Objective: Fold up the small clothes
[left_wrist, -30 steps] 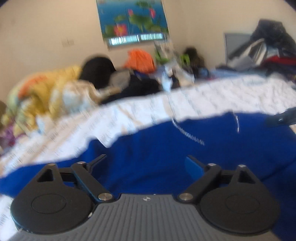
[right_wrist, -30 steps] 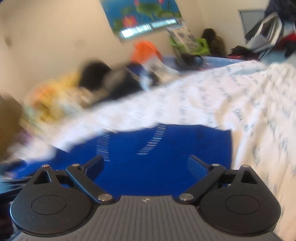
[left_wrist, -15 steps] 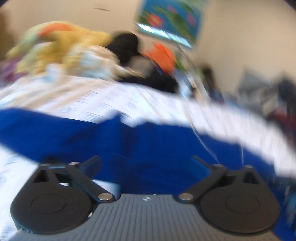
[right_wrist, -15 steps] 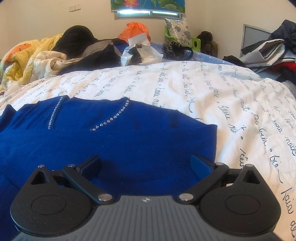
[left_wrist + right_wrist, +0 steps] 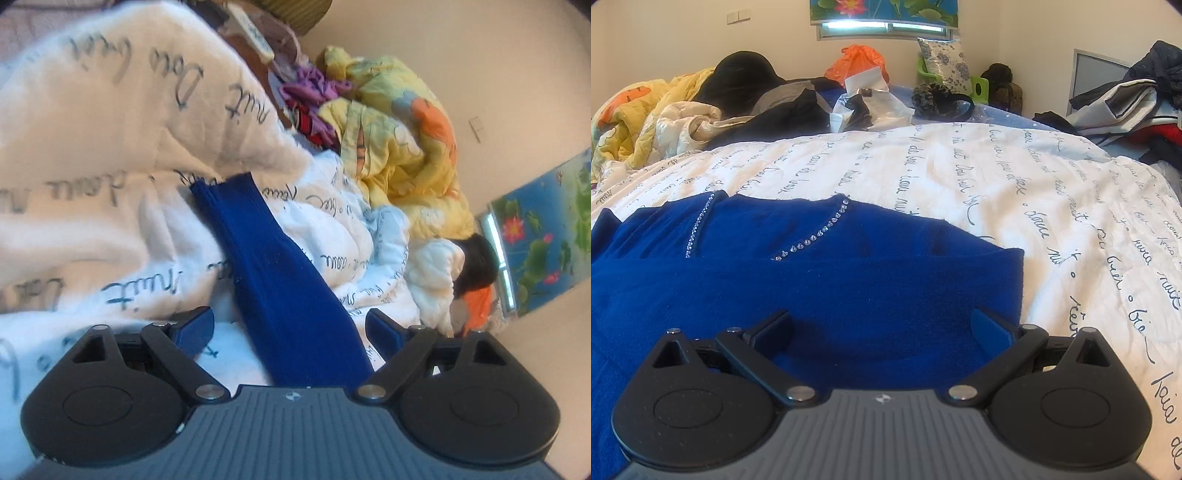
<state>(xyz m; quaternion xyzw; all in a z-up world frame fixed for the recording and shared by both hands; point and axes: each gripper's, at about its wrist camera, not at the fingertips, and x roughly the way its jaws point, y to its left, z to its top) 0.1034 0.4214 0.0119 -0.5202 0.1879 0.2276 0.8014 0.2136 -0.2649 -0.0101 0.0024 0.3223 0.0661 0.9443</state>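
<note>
Left gripper (image 5: 284, 332) has swung from the sweater body out to its sleeve (image 5: 273, 280), rolled, jaws apart and just narrowing around it ungripped; right gripper (image 5: 882, 328) hovers spread over the blue sweater (image 5: 849, 280), so a sleeve fold looks next.

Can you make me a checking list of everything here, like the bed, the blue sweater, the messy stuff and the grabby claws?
Surface: white quilt with handwriting print, rumpled in the left wrist view.
Job's things: blue sweater lying flat, sparkly neckline; its sleeve stretched out.
Clutter: yellow quilt, orange bag, clothes pile.
Grippers: left gripper open over the sleeve, jaws just closing a little; right gripper open over the sweater.
Cables: nothing seen.
Surroundings: lotus poster, cream walls.
</note>
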